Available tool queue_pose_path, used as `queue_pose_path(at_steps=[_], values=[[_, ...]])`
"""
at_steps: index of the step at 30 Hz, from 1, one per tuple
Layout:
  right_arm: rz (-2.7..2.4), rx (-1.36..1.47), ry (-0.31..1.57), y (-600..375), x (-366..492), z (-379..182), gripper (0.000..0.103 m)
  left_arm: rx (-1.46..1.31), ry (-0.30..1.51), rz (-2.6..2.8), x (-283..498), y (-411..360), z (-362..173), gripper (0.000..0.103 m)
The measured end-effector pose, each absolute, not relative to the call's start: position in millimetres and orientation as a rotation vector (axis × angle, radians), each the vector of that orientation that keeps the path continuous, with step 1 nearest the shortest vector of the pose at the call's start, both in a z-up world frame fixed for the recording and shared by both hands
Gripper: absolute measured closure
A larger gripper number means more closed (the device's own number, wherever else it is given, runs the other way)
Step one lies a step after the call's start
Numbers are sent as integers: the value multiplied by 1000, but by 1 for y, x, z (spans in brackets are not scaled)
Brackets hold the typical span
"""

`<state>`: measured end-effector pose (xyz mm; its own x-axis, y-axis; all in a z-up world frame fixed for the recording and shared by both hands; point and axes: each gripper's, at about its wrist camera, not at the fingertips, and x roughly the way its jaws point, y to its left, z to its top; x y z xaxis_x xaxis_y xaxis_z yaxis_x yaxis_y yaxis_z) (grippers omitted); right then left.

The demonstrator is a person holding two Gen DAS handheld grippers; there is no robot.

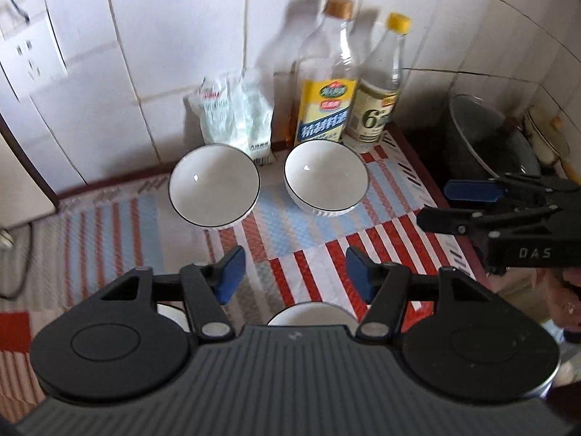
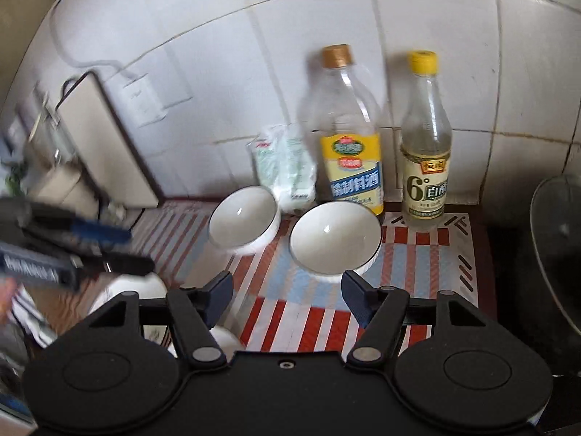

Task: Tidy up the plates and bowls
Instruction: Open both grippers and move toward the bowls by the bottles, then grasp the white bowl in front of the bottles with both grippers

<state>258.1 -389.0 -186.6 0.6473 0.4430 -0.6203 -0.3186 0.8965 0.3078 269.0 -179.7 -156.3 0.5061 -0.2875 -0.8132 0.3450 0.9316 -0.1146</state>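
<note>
Two white bowls sit side by side on the striped mat, and both my grippers hang above it with nothing in them.

My left gripper [image 1: 295,272] and my right gripper [image 2: 287,296] each have their blue pads apart with only mat between them. The left bowl [image 1: 214,185] and the right bowl [image 1: 325,176] stand upright near the wall, close but not touching, in front of a soft packet [image 1: 236,116] and two bottles [image 1: 326,83]. More white crockery [image 1: 310,314] peeks out below my left gripper, mostly hidden. I judge the bowls to be stiff, glazed, slippery and breakable, light enough for one gripper; I would pinch the rim, one pad inside and one outside.
</note>
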Motion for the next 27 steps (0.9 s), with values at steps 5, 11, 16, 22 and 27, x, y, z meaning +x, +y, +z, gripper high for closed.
queue_pose_path(at_steps=[5,11,16,22,27], values=[[394,233,795,-389,288,-203,32,37,969,-352,304,-203,-186,48],[338,283,839,-394,316,-229,32,35,1008,-343,341,-228,-216,57],[264,346,896,-399,340,-251,38,67,1045,-377,355,-236,-235,65],[209,457,930,-406,358,-270,46,58,1069,-391,376,-236,-247,65],[185,515,956,-405,367,-280,56,47,1081,-399,386,-231,-260,67]])
